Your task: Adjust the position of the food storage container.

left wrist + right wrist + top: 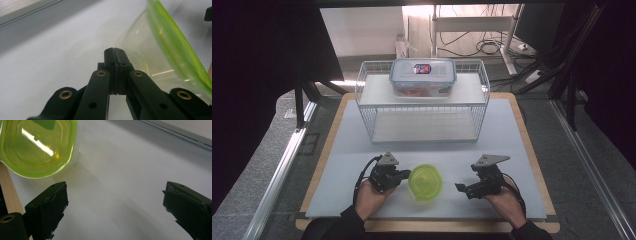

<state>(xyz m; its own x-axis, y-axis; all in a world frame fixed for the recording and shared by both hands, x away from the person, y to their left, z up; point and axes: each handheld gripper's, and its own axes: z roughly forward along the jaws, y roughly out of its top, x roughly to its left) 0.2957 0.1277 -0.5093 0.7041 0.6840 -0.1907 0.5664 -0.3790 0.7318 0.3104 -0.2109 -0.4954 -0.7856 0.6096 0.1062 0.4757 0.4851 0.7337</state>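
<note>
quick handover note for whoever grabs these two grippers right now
Left gripper: jaws shut on nothing, tips beside the round green-lidded clear plastic container.
Right gripper: jaws open, empty, resting right of that container.
Container sits on the white mat between both grippers.
White wire shelf rack behind carries a blue-lidded clear rectangular box.
Done: nothing gripped yet.
Left: probably grasp the container.

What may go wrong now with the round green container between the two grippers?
The left gripper is shut, its fingers beside the round translucent green plastic container, not around it. A push might slide or tip the container. The right gripper stands open and apart from it, so nothing steadies that side. The wooden table edge is close behind, so it might fall.
</note>
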